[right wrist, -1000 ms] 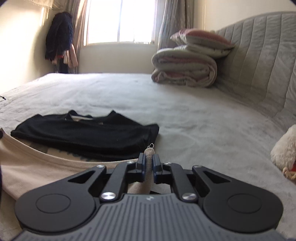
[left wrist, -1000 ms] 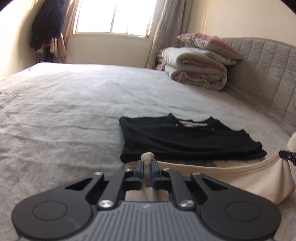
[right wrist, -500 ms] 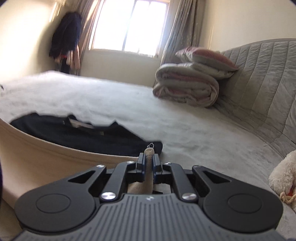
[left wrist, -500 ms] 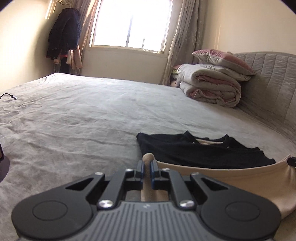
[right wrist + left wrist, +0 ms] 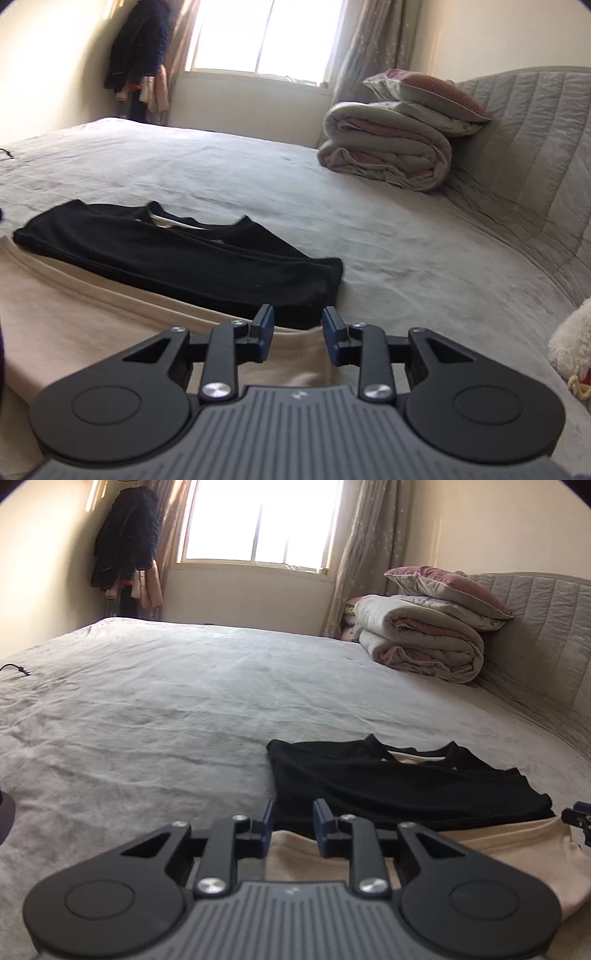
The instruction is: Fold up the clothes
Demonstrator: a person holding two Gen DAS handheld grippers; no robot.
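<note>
A beige garment (image 5: 509,845) lies flat on the grey bed, its far edge against a folded black shirt (image 5: 399,782). My left gripper (image 5: 291,827) is open, its jaws apart over the beige garment's left corner. My right gripper (image 5: 297,334) is open over the beige garment (image 5: 92,314) at its right corner, just short of the black shirt (image 5: 177,258). Neither gripper holds cloth. The right gripper's tip shows at the right edge of the left wrist view (image 5: 578,814).
The grey bed sheet (image 5: 184,701) stretches far to the window. A rolled duvet with pillows (image 5: 424,638) sits against the padded headboard (image 5: 535,155). A white plush toy (image 5: 570,347) lies at the right. Coats (image 5: 125,542) hang in the far left corner. A cable end (image 5: 20,670) lies at the left.
Both grippers were shut on the beige garment's corners and carried them forward toward the black shirt. Now both have opened and the garment lies released on the bed.
</note>
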